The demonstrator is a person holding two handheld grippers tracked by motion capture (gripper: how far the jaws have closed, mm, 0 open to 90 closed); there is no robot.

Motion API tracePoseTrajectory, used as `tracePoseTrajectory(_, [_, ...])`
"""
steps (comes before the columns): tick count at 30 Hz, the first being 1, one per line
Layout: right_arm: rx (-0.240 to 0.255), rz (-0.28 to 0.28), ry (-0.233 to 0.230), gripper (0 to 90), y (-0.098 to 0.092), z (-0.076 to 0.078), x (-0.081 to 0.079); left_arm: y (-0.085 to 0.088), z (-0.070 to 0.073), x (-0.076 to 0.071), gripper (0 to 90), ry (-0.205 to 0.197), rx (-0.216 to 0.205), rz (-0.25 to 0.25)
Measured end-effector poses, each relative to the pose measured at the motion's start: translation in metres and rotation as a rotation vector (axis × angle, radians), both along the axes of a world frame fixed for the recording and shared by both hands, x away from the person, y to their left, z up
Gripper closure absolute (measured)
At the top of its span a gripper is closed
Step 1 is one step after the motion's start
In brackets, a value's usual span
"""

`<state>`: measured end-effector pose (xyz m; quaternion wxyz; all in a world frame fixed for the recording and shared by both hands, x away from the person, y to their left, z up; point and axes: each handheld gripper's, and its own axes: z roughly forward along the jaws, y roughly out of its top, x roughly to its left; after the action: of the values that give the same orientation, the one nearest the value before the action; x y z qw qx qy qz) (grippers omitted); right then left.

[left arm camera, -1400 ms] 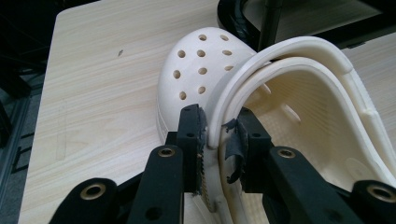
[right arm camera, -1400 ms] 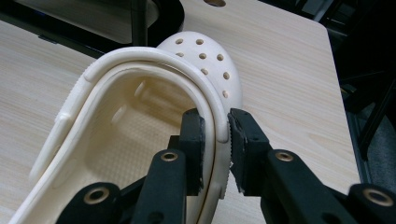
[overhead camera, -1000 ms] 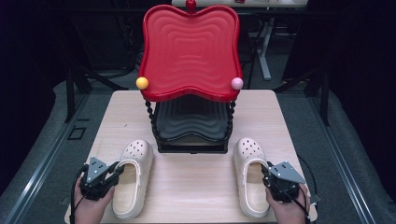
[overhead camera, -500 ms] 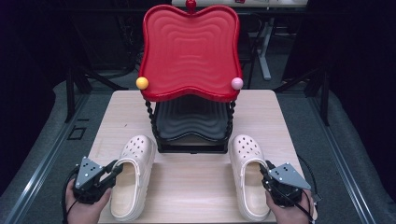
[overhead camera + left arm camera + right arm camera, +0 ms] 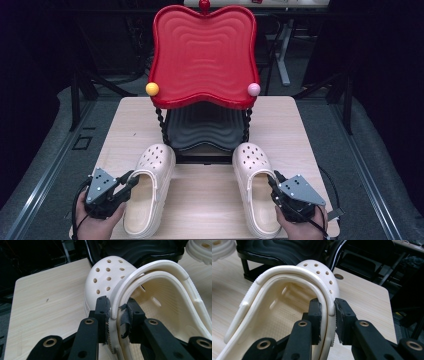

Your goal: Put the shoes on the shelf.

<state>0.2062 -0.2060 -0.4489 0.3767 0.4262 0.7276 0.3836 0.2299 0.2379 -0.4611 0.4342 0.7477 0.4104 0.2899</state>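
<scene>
Two cream clogs with holed toes lie on the light wooden table (image 5: 210,195), toes toward a two-tier rack. The left clog (image 5: 150,185) (image 5: 110,280) has its outer side wall and strap pinched by my left gripper (image 5: 127,182) (image 5: 116,310), which is shut on it. On the right clog (image 5: 255,185) (image 5: 294,290) my right gripper (image 5: 274,184) (image 5: 327,312) is shut the same way, on the outer wall and strap. The rack has a red wavy top tray (image 5: 204,55) and a black lower tray (image 5: 205,130), just beyond both toes.
A yellow ball (image 5: 152,88) and a pink ball (image 5: 254,89) sit at the red tray's front corners. Twisted black posts (image 5: 161,125) hold the trays. Dark floor and furniture legs surround the table. Bare wood lies between the two clogs.
Both hands have come up and forward with their clogs. The clog toes now reach the rack's front posts, closer than a second ago. Neither grip has changed.
</scene>
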Motion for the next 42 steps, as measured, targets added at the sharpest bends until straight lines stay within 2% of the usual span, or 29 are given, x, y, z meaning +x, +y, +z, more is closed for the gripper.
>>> tracePoseTrajectory(14, [0.005,0.065,-0.016,75.6,0.027,0.007,0.013,-0.034,0.011,0.012,75.2,-0.038,0.012,-0.08])
tracePoseTrajectory(22, [0.022,0.08,-0.023,75.7,0.04,0.008,0.029,-0.052,0.009,0.031,75.3,-0.044,0.007,-0.086])
tracePoseTrajectory(31, [0.031,0.071,-0.028,75.7,0.054,0.01,0.054,-0.067,0.018,0.051,75.4,-0.076,0.01,-0.076])
tracePoseTrajectory(42, [0.028,0.03,-0.05,75.8,0.07,0.018,0.078,-0.084,0.029,0.07,75.4,-0.096,0.057,-0.059])
